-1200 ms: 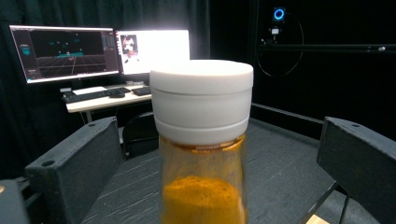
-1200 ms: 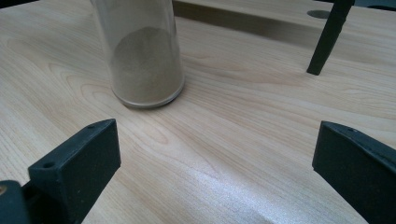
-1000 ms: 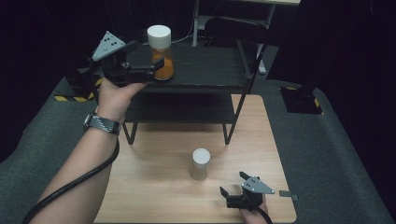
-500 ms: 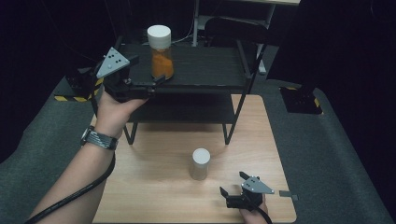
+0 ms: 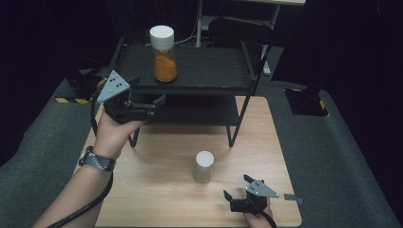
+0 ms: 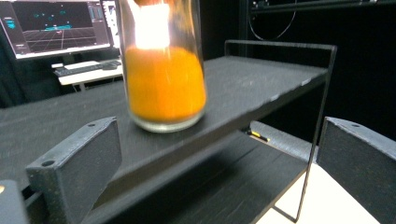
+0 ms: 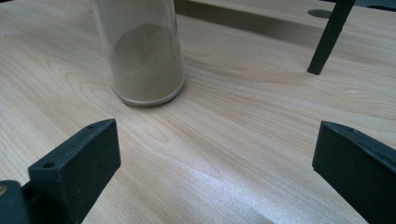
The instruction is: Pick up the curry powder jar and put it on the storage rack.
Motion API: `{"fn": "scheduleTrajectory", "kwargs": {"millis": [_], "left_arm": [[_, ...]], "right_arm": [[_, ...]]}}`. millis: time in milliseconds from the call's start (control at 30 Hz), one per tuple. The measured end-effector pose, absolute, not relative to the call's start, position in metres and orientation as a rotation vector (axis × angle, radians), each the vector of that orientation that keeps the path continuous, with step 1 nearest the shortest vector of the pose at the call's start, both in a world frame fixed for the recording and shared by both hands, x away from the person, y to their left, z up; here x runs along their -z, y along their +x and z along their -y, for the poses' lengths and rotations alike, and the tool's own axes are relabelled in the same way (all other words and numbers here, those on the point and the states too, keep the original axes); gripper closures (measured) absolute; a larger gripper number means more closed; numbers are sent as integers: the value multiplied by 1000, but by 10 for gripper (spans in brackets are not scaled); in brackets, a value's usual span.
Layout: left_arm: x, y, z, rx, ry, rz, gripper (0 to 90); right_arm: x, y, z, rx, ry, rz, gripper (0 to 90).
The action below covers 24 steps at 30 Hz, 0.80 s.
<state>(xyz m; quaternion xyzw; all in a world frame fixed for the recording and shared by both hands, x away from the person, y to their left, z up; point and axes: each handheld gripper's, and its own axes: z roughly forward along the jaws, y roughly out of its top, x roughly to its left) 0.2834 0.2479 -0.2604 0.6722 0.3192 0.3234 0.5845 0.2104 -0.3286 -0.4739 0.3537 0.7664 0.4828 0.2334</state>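
A glass jar of orange powder (image 5: 162, 54) with a white lid stands upright on the top board of the black shelf rack (image 5: 214, 66). My left gripper (image 5: 147, 90) is open and empty, held off the rack's front left corner, apart from the jar. In the left gripper view the orange jar (image 6: 164, 79) stands beyond the wide-open jaws. A second jar with brownish powder (image 5: 204, 167) stands on the wooden table (image 5: 157, 190). My right gripper (image 5: 237, 186) rests open near the table's front edge, just right of that jar. The brownish jar (image 7: 144, 56) sits ahead of its spread jaws.
The rack has a lower board (image 5: 199, 109) and thin black legs (image 5: 230, 135); one leg (image 7: 329, 39) rises to the right in the right gripper view. Dark grey floor mats surround the table. A monitor (image 6: 56, 25) and keyboard are far behind the rack.
My left gripper has let go of the orange jar on the top board and drawn back down and toward the person. The right gripper has stayed put.
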Motion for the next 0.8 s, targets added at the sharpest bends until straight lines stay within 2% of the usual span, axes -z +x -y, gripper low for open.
{"fn": "scheduleTrajectory", "kwargs": {"millis": [800], "left_arm": [[340, 259, -267, -637, 1640, -730, 4]], "right_arm": [[473, 210, 326, -1305, 965, -2111, 4]]}}
